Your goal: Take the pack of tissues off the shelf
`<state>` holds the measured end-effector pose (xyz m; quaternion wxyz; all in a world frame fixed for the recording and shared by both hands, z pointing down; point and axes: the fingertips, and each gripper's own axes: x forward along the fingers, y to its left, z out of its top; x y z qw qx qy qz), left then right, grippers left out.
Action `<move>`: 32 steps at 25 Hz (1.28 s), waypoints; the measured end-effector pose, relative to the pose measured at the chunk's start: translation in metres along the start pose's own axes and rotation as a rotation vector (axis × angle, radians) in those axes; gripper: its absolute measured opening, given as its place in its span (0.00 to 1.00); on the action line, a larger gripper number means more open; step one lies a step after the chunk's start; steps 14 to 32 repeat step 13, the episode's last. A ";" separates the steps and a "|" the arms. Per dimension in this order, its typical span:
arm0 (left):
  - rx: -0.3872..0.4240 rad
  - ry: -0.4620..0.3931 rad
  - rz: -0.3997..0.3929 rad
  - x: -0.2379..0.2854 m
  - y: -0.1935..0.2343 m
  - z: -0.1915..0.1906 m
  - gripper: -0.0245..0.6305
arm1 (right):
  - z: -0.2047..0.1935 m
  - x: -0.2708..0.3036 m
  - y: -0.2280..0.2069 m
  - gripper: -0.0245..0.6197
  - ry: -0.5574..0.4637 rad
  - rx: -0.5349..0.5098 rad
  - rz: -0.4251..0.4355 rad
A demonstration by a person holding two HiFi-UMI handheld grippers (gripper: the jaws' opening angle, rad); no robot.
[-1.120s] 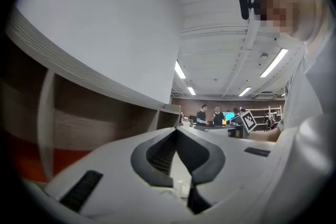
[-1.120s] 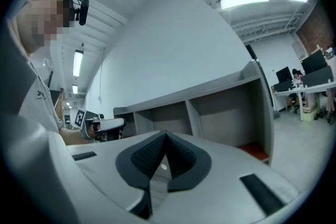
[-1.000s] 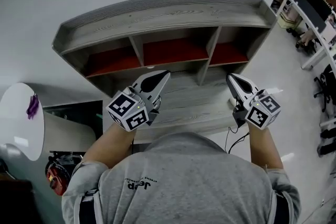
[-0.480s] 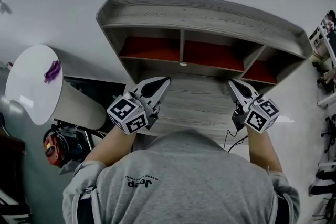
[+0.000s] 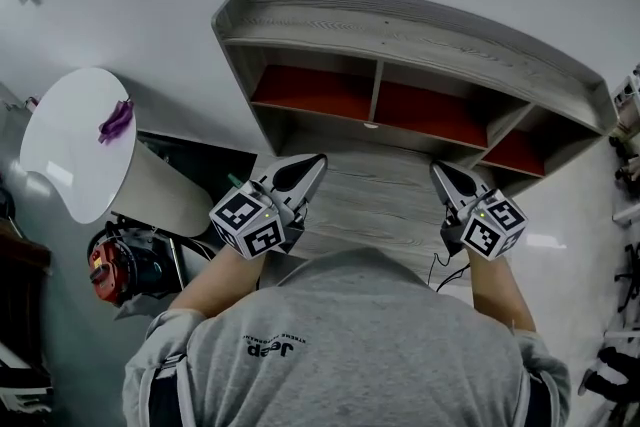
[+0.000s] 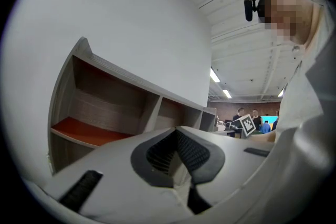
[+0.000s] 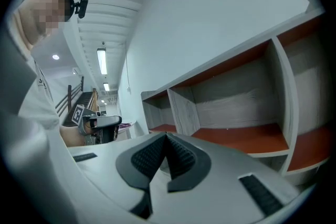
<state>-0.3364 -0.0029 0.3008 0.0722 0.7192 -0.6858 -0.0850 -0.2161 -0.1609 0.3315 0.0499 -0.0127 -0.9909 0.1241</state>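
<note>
Pack of tissues: not found in any view. The three openings of the shelf [image 5: 400,33] show bare red floors from the head view. The right-end opening is shadowed and steeply foreshortened, so the pack may possibly sit there or on a level hidden below.

Left gripper [image 5: 311,164]: in front of the shelf's left half, jaws pressed together, nothing between them. Right gripper [image 5: 441,173]: in front of the shelf's right half, jaws likewise pressed together and empty.

Risks: with both tongs closed, a reach into the shelf would only push a pack deeper, not seize it. With the target unlocated, a reach may go to the wrong opening or strike a divider.

View differences: only the head view shows both grippers against the whole shelf, and a round white table [image 5: 70,145] left of it. The right gripper view looks level into the openings and shows their back walls.
</note>
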 end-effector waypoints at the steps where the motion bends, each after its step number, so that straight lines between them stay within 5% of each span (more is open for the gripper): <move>1: -0.007 -0.001 -0.003 0.001 0.001 0.000 0.05 | 0.001 0.001 -0.001 0.06 0.000 -0.002 -0.002; 32: -0.011 -0.003 -0.037 0.015 0.000 0.002 0.05 | 0.004 -0.002 -0.011 0.06 -0.009 -0.012 -0.021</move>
